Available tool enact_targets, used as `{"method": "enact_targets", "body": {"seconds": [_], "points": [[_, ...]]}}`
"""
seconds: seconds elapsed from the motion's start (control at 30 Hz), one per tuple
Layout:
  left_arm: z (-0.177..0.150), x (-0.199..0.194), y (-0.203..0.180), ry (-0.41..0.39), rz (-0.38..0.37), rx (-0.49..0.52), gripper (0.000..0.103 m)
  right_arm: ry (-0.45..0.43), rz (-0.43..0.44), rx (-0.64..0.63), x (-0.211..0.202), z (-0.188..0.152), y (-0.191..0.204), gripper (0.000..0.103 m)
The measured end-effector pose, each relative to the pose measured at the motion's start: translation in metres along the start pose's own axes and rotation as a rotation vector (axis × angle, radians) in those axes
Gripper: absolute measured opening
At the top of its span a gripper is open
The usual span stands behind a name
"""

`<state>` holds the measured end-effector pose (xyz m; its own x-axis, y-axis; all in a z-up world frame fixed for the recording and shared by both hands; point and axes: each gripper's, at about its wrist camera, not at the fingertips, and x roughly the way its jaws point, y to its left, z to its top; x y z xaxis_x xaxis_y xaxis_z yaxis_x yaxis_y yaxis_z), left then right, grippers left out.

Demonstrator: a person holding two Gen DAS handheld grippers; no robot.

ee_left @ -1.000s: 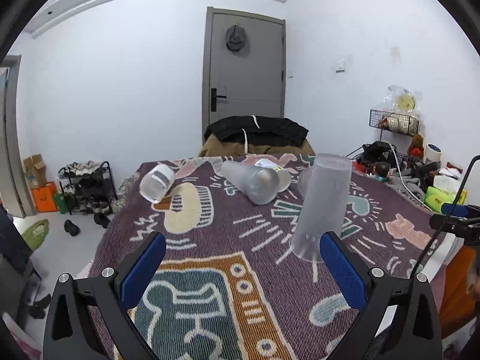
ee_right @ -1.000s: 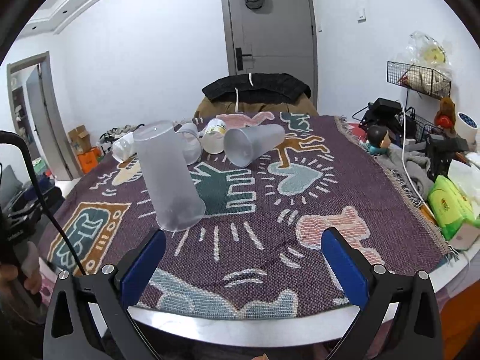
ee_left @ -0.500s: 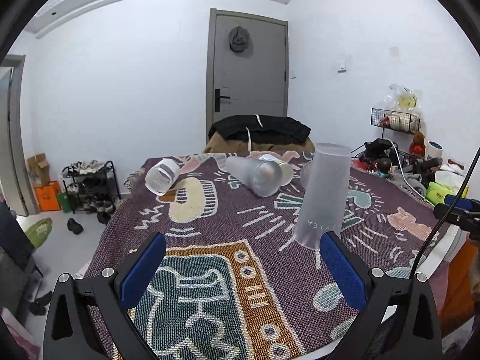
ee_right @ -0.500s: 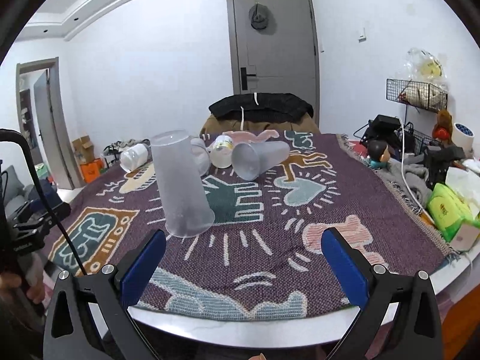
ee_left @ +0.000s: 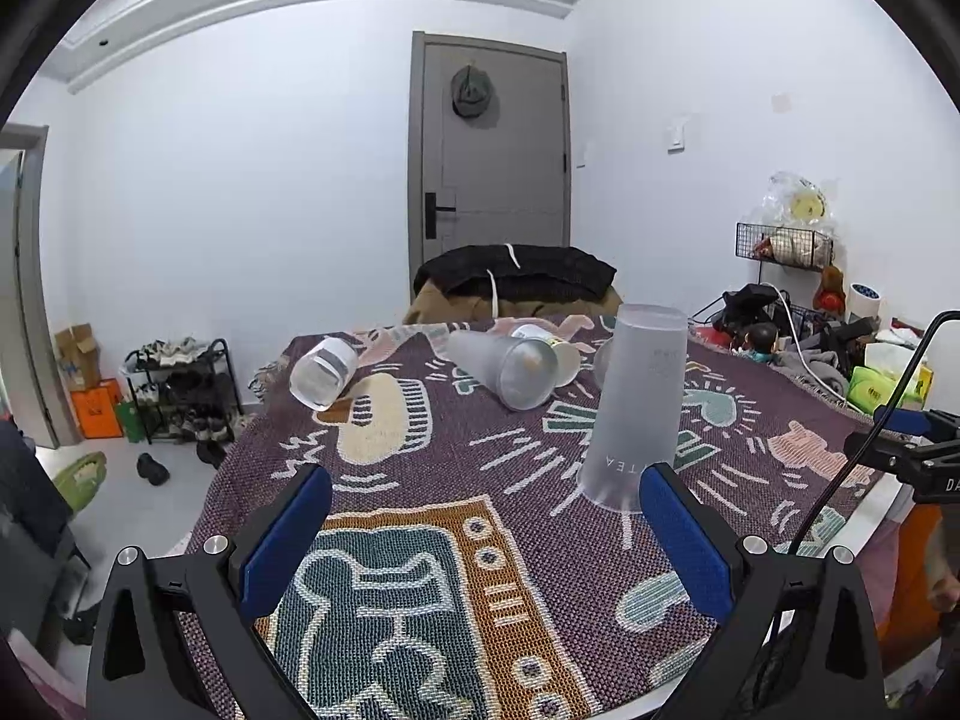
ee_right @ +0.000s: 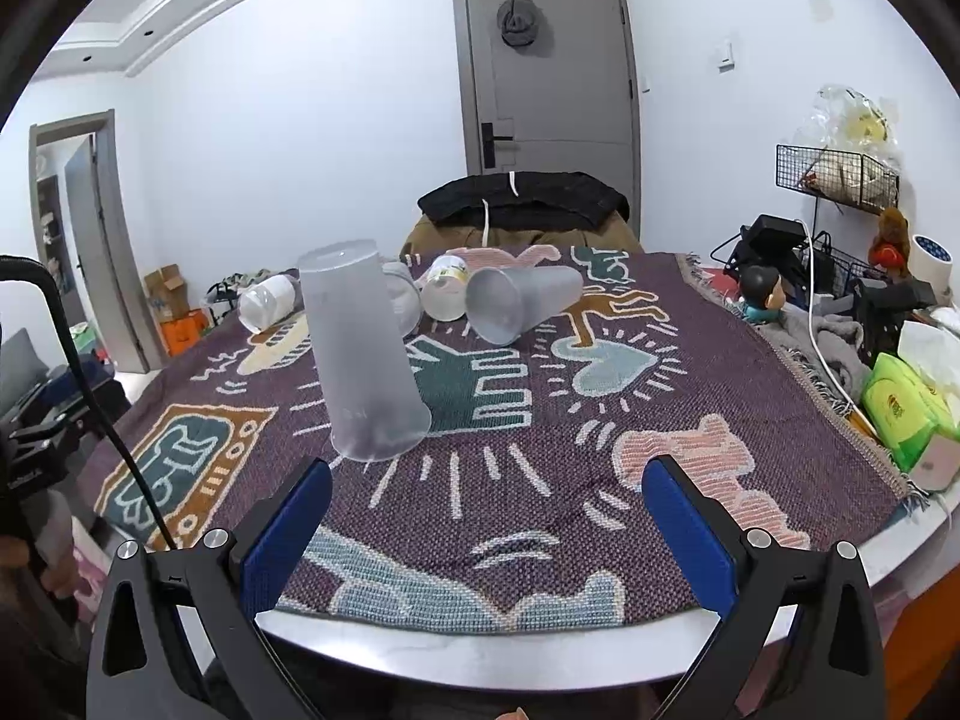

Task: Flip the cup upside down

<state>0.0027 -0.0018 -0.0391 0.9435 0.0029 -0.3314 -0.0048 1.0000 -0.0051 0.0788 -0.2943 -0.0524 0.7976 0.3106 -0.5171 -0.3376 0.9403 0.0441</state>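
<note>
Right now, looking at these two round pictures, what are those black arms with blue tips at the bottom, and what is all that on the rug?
No robot here: a person holds a two-finger gripper in each hand, and a fisheye camera on each looks forward along the fingers. One picture comes from the left gripper, the other from the right gripper. The blue strips are the finger pads. Both grippers are open and hold nothing.

Both views show the same table, covered by a patterned woven rug. A tall frosted cup stands upside down on it, mouth on the rug. Behind it several things lie on their sides: another frosted cup, a small white yogurt-style pot and a clear cup. Clutter sits to the right, including a green tissue pack.
</note>
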Motion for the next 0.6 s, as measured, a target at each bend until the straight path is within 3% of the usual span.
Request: {"method": "enact_targets", "body": {"seconds": [0.6], "points": [[0.0013, -0.0007, 0.0015, -0.005, 0.005, -0.006, 0.103, -0.01, -0.009, 0.002, -0.0013, 0.0005, -0.0001, 0.103]]}}
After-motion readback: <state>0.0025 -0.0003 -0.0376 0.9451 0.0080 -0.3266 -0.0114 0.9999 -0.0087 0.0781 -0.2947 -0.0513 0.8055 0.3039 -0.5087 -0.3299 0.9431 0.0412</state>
